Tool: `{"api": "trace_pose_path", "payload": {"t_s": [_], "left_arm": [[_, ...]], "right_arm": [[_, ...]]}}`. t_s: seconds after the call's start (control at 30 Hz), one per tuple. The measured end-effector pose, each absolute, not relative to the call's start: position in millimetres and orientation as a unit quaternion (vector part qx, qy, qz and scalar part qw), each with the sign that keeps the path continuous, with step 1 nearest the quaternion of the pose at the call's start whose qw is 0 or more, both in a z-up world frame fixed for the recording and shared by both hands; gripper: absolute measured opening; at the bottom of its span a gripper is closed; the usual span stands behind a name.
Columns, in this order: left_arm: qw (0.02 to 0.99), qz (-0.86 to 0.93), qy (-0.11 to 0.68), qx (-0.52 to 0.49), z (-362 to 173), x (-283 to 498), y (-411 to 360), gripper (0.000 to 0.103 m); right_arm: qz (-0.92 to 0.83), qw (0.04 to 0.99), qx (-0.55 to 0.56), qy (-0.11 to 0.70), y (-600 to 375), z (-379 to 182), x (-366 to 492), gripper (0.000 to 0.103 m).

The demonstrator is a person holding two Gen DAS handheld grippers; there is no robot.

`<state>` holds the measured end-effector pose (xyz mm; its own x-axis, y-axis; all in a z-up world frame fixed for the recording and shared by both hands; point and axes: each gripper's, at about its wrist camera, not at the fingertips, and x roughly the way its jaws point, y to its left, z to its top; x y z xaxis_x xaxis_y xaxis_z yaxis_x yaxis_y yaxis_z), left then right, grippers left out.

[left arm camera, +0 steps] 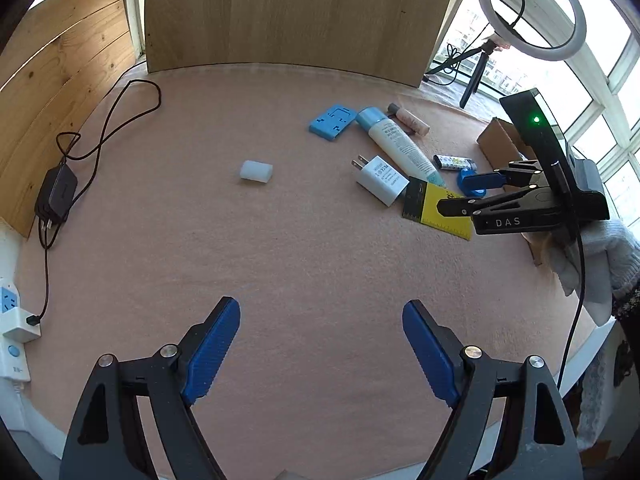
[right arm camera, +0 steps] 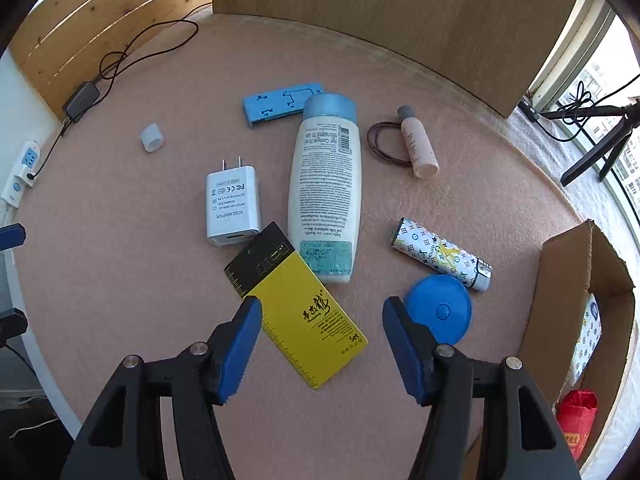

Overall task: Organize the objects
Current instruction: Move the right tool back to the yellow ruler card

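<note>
The cardboard box (right arm camera: 576, 280) stood at the counter's right edge, cut off by the frame, so only part of its inside showed: a patterned packet (right arm camera: 588, 336) and a red packet (right arm camera: 578, 420), both half hidden by the wall. In the left wrist view the right tool's body covered most of that box. The print on the lotion bottle (right arm camera: 326, 188) was too small to read.

The lotion bottle, white with a light blue cap, lay flat near the middle of the pink counter (right arm camera: 120, 280). Just left of it lay a white AC adapter (right arm camera: 231, 208), prongs pointing away. A blue plastic holder (right arm camera: 280, 106) lay beside the bottle's cap, and a small translucent white cap (right arm camera: 152, 138) lay well to the bottle's left, alone. A yellow and black packaging card (right arm camera: 296, 312) touched the bottle's lower end. Right of the bottle lay a small pink tube (right arm camera: 418, 144) with a dark hair band (right arm camera: 386, 140) against it, a monogram-patterned cylinder (right arm camera: 440, 254), and a round blue tape measure (right arm camera: 438, 308) just below that cylinder.

The right tool (right arm camera: 322, 348) hung over the card with its jaws apart, gripping nothing; its right finger stood just beside the tape measure. The left tool (left arm camera: 322, 350) was wide open over bare counter, well left of the bottle, empty.
</note>
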<state>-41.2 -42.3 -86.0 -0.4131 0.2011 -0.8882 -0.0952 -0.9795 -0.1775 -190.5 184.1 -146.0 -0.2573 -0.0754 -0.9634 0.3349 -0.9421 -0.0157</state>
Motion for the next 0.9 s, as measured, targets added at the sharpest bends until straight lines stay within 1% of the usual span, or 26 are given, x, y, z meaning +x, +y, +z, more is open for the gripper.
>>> {"api": "trace_pose_path", "payload": {"t_s": [0.1, 0.23, 0.53, 0.73, 0.9], "left_arm": [[0.085, 0.838, -0.057, -0.536, -87.8, -43.3, -48.9, 0.086], [0.086, 0.836, -0.062, -0.538, -90.1, -46.9, -51.3, 0.086], [0.091, 0.837, -0.062, -0.537, -91.0, -57.7, -43.1, 0.086], [0.097, 0.835, -0.067, -0.538, -90.8, -62.2, -40.5, 0.086], [0.095, 0.833, -0.076, -0.540, -91.8, -64.4, -42.1, 0.086]], "right_arm": [[-0.778, 0.129, 0.604, 0.111, 183.8, -153.1, -194.7, 0.059], [-0.765, 0.146, 0.621, 0.091, 183.3, -160.6, -196.4, 0.059], [-0.747, 0.166, 0.637, 0.097, 174.0, -167.3, -186.9, 0.059], [-0.738, 0.175, 0.636, 0.143, 159.0, -168.2, -177.2, 0.060], [-0.736, 0.172, 0.638, 0.145, 160.8, -166.6, -175.1, 0.060]]}}
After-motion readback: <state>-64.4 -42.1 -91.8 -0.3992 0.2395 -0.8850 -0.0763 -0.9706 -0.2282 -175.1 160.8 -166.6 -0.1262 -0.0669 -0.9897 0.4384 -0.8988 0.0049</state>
